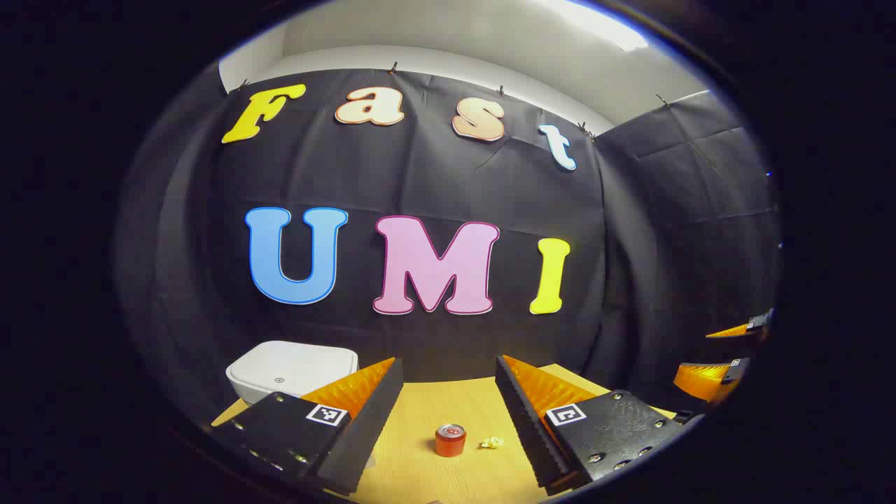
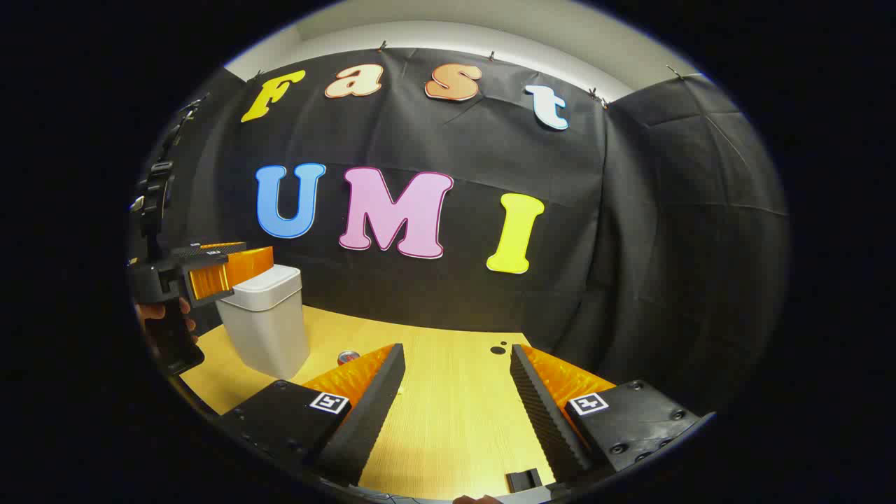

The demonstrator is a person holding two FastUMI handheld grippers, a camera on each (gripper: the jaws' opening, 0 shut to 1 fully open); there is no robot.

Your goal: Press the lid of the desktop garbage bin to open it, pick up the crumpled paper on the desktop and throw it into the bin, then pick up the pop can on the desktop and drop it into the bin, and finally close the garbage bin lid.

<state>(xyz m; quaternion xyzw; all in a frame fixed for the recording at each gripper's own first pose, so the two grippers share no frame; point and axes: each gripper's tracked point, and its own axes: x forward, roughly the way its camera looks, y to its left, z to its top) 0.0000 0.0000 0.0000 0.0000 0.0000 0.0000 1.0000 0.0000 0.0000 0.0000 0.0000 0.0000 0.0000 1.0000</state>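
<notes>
desktop of pale wood grain, running back to the black cloth wall.

garbage bin next in size: white, standing upright near the far left part of the desk in the right gripper view, long axis vertical, lid shut and flat on top, facing up. seen from above in the left gripper view, partly hidden behind that gripper's left finger.

left gripper held above the desk, fingers spread wide, nothing between them; pop can and paper lying in the gap far below. same gripper visible in the right gripper view at far left, just beside the bin's top at lid height, with part of a hand under it; touching the bin or not, cannot tell.

right gripper also spread wide and empty, pointing across bare desk toward the wall. seen at the far right edge of the left gripper view.

pop can, red, standing upright on the desk, long axis vertical, silver top facing up; well apart from the bin, toward the right of it in the left gripper view.

crumpled paper, small and yellowish, on the desk just beside the can, on its right, not touching.

two dark dots on the desk near the wall.
</notes>
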